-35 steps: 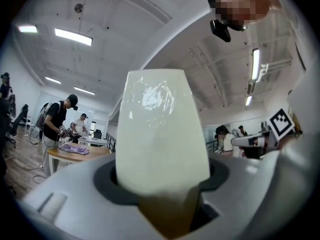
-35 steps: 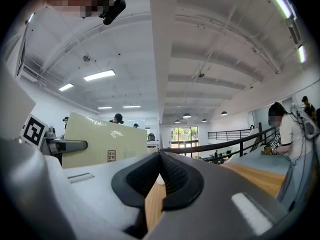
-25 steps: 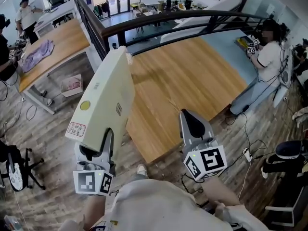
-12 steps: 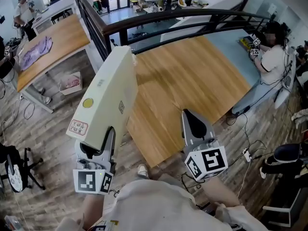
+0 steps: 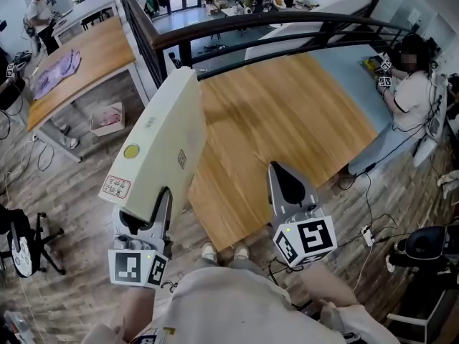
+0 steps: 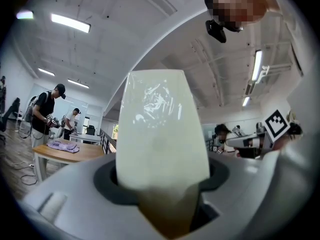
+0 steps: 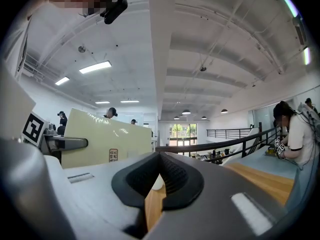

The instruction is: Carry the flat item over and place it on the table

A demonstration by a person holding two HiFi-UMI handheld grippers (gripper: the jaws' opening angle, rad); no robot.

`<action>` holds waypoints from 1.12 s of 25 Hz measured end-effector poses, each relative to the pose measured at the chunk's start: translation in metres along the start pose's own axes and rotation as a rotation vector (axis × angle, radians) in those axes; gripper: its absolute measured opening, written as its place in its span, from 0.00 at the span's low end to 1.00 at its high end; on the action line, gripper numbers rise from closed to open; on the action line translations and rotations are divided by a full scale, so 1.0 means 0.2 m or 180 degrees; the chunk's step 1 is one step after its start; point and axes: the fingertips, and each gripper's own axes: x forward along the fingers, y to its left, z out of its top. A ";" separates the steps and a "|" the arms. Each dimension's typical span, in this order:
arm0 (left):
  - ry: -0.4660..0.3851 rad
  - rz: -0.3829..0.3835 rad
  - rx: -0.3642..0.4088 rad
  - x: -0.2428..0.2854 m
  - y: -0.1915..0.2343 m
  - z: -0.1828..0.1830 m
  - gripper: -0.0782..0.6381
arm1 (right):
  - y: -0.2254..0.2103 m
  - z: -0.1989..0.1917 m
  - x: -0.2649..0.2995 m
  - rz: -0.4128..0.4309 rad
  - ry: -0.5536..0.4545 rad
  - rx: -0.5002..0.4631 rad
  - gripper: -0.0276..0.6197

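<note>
A flat cream box (image 5: pixel 161 145) with small labels stands on its long edge, reaching away from me toward the wooden table (image 5: pixel 287 120). My left gripper (image 5: pixel 147 217) is shut on its near end. In the left gripper view the box (image 6: pixel 160 129) fills the space between the jaws (image 6: pixel 162 184). My right gripper (image 5: pixel 287 181) is held level over the table's near corner with its jaws shut and nothing between them. In the right gripper view the box (image 7: pixel 105 136) stands to the left, and the right gripper (image 7: pixel 159 171) shows only a sliver of the table top.
A dark curved railing (image 5: pixel 272 24) runs behind the table. A person (image 5: pixel 412 84) stands at the table's far right by its blue section (image 5: pixel 344 63). Another table with a purple cloth (image 5: pixel 57 70) is at the far left. A chair (image 5: pixel 21 249) and cables lie on the floor.
The wooden table has drawn a little closer beneath both grippers, and my shoes now show by its near corner. The box stays in the left gripper; the right jaws are unchanged.
</note>
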 end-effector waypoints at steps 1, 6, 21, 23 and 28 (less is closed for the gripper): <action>0.0009 0.0013 0.0010 0.00 -0.01 0.00 0.52 | -0.01 -0.01 0.00 0.0015 -0.0002 0.0008 0.04; 0.0051 0.0063 0.0006 0.09 -0.07 -0.03 0.52 | -0.12 -0.03 0.03 0.0042 0.0012 0.0023 0.04; 0.0119 0.0030 0.0206 0.40 -0.11 -0.24 0.52 | -0.24 -0.12 0.24 0.0182 0.0104 0.0249 0.04; 0.0105 0.0014 0.0220 0.45 -0.09 -0.29 0.52 | -0.26 -0.14 0.29 0.0202 0.0101 0.0288 0.04; 0.0092 0.0004 0.0288 0.54 -0.08 -0.43 0.52 | -0.29 -0.26 0.40 0.0194 0.0174 0.0288 0.04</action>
